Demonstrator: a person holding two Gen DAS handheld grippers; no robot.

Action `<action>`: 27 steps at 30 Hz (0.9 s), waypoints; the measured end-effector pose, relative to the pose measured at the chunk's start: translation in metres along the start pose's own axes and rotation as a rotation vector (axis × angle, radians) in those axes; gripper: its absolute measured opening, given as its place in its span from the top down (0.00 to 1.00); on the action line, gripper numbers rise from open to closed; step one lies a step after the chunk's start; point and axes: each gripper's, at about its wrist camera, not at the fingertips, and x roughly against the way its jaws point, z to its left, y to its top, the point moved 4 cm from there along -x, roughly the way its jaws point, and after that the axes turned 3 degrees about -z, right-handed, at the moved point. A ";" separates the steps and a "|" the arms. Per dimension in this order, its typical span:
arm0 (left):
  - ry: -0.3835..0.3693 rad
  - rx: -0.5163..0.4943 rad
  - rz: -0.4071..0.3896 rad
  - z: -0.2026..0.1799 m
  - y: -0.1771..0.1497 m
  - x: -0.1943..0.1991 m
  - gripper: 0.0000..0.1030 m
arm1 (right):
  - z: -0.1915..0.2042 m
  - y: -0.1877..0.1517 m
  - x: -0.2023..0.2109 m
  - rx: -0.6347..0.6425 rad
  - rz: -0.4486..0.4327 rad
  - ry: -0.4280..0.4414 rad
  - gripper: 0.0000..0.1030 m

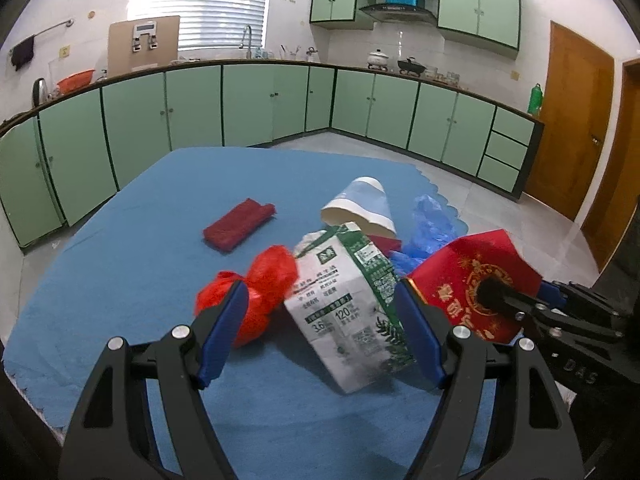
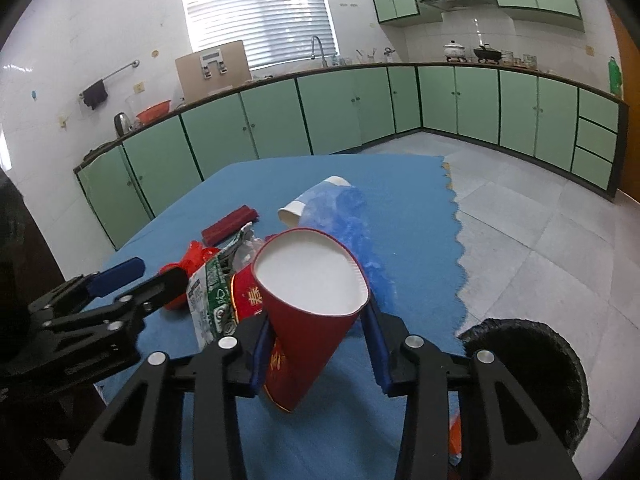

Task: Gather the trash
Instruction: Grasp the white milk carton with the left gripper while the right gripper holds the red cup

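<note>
A white and green milk carton [image 1: 348, 304] lies tilted on the blue table mat [image 1: 120, 264], between the fingers of my left gripper [image 1: 320, 312], which is open around it. A crumpled red plastic bag [image 1: 256, 288] lies beside its left finger. My right gripper [image 2: 316, 340] is shut on a red paper cup [image 2: 308, 312], held with its white mouth facing up; the cup also shows in the left wrist view [image 1: 472, 284]. A blue-white paper cup [image 1: 360, 208] and a blue plastic wrap [image 1: 428, 228] lie further back.
A dark red folded packet [image 1: 236, 224] lies on the mat to the left. A black-lined trash bin [image 2: 532, 372] stands on the floor at the mat's right edge. Green kitchen cabinets [image 1: 248, 104] line the walls behind.
</note>
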 end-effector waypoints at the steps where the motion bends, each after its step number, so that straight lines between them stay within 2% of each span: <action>1: -0.004 0.000 0.004 -0.003 -0.001 -0.001 0.29 | -0.003 0.000 0.003 -0.002 -0.003 -0.005 0.61; 11: 0.004 0.040 0.077 -0.022 -0.016 -0.023 0.25 | -0.026 -0.004 0.014 -0.005 -0.011 -0.052 0.61; 20: 0.055 0.026 0.084 -0.039 -0.017 -0.037 0.22 | -0.044 -0.001 0.017 -0.007 -0.021 -0.082 0.61; 25: 0.081 0.033 0.093 -0.040 -0.018 -0.043 0.22 | -0.051 -0.002 0.016 -0.016 -0.022 -0.085 0.61; 27: 0.083 0.033 0.097 -0.040 -0.019 -0.044 0.29 | -0.052 -0.003 0.014 -0.022 -0.021 -0.083 0.61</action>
